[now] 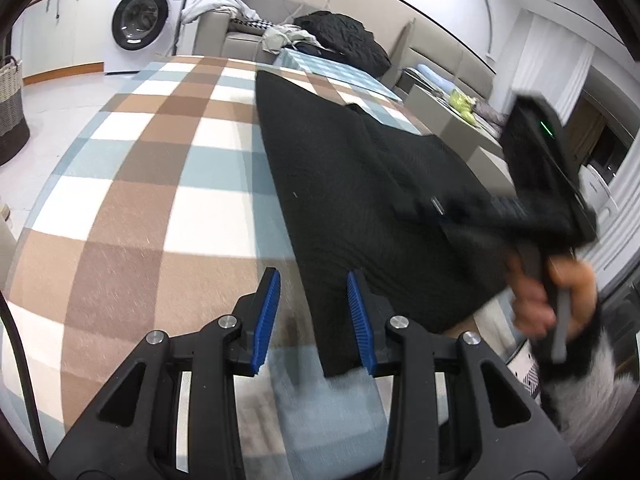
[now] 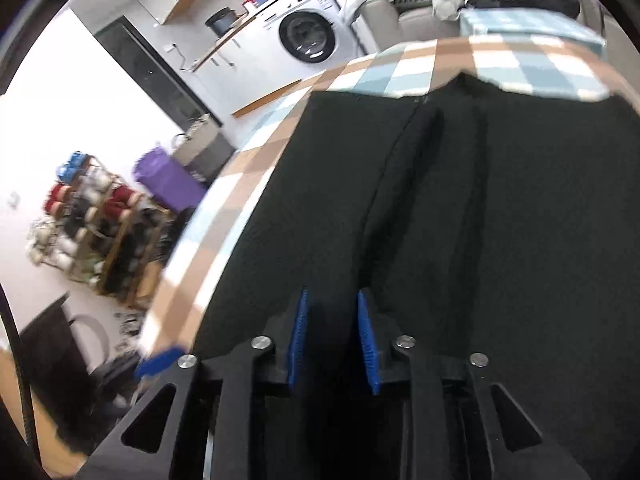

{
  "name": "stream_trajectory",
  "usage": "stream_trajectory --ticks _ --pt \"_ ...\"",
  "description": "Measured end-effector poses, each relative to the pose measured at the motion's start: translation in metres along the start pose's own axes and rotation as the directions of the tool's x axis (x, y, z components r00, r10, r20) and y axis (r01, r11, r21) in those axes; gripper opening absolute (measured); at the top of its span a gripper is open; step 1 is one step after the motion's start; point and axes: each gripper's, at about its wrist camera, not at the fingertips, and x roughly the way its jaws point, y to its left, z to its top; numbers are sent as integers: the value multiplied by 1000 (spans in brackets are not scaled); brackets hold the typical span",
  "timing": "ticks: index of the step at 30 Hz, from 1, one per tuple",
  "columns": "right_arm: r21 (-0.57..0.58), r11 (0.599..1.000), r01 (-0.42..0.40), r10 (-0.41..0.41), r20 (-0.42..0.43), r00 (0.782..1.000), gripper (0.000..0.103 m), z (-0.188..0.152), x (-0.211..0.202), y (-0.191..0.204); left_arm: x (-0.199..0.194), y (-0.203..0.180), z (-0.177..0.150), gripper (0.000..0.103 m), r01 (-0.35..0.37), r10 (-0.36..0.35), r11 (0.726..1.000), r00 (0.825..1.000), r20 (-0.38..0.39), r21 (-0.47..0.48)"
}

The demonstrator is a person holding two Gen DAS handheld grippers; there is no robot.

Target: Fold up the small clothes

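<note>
Black garment (image 1: 360,184) spread on checked tablecloth (image 1: 132,184), left gripper (image 1: 314,312) fingers wide at its near corner, right gripper (image 2: 333,336) narrowly parted above the cloth, washing machine (image 1: 148,16) at eleven o'clock, its lettering unreadable

white front-loading washing machine (image 1: 140,20) | beige upholstered sofa (image 1: 240,36) | woven wicker basket (image 1: 10,100) | possibly wooden storage rack (image 2: 100,232), blurred

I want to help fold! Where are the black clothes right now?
The black garment lies spread on the checked cloth, right of the left gripper in the left wrist view, its near corner between that gripper's fingers.
</note>
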Motion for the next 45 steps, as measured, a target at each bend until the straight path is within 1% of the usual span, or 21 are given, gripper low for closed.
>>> stream_trajectory --ticks 2,3,4,6,10,13,16,17,19,21,25,27,28,30,32,36,38,39,40,42,45 --pt "-15 999 -43 43 -20 999 26 -13 -3 5 4 3 5 32 -40 40 999 999 7 -12" --pt "-33 998 -46 45 -11 999 26 -21 -4 7 7 5 7 32 -52 53 998 999 8 -18" --pt "-53 998 -33 33 -5 999 23 -24 -4 9 9 7 9 32 -56 56 998 998 7 -23" --pt "-103 995 9 -8 18 1000 9 -31 -2 15 9 8 12 32 -63 63 997 998 7 -33" --pt "-148 989 5 13 120 993 9 -31 -30 27 9 5 15 32 -58 58 998 998 21 -21" --pt "-125 992 29 -18 86 996 9 -32 -24 19 17 -1 17 32 -52 52 999 999 8 -8" --pt "-98 994 52 -51 20 999 10 -38 -7 9 21 -8 20 32 -56 56 998 998 11 14" --pt "-94 994 50 -48 27 998 11 -39 -7 8 22 -11 20 32 -63 63 998 998 14 29" --pt "-83 996 41 -40 15 999 15 -38 -9 9 23 -12 18 32 -81 80 996 997 13 46" --pt "-74 997 27 -27 10 1000 18 -40 -13 8 20 -9 11 32 -61 61 998 998 -7 35" --pt "-55 997 -56 56 -1 998 23 -61 -25 -3 8 -4 -4 32 -48 49 998 998 -27 29" --pt "-64 996 -65 65 1 998 22 -67 -32 -4 2 -5 -9 32 -25 26 999 999 -28 27" --pt "-81 995 -65 66 13 998 21 -70 -35 -2 -1 -7 -12 32 -21 22 999 999 -24 36" --pt "-115 992 -48 54 46 997 11 -74 -42 2 -4 -10 -19 32 -28 29 998 999 -28 51" --pt "-117 991 -60 68 66 995 10 -74 -47 4 -4 -11 -24 32 -37 39 998 999 -37 58" --pt "-136 990 28 -24 27 999 10 -75 -38 0 -4 -13 -32 32 -73 78 993 995 -54 93" --pt "-149 988 30 -26 25 999 17 -75 -40 0 -7 -12 -31 32 -65 69 994 996 -47 89" --pt "-153 988 30 -24 41 999 24 -73 -44 1 -7 -11 -30 32 -58 62 995 997 -46 83" --pt "-150 988 30 -21 61 998 37 -71 -49 -1 -8 -10 -28 32 -50 54 996 998 -45 74" --pt "-115 993 41 -30 97 995 51 -64 -57 -9 -6 -8 -22 32 -36 38 998 998 -40 55" --pt "-43 998 37 -35 64 997 52 -52 -52 -24 -1 -6 -11 32 -22 24 999 999 -37 36"
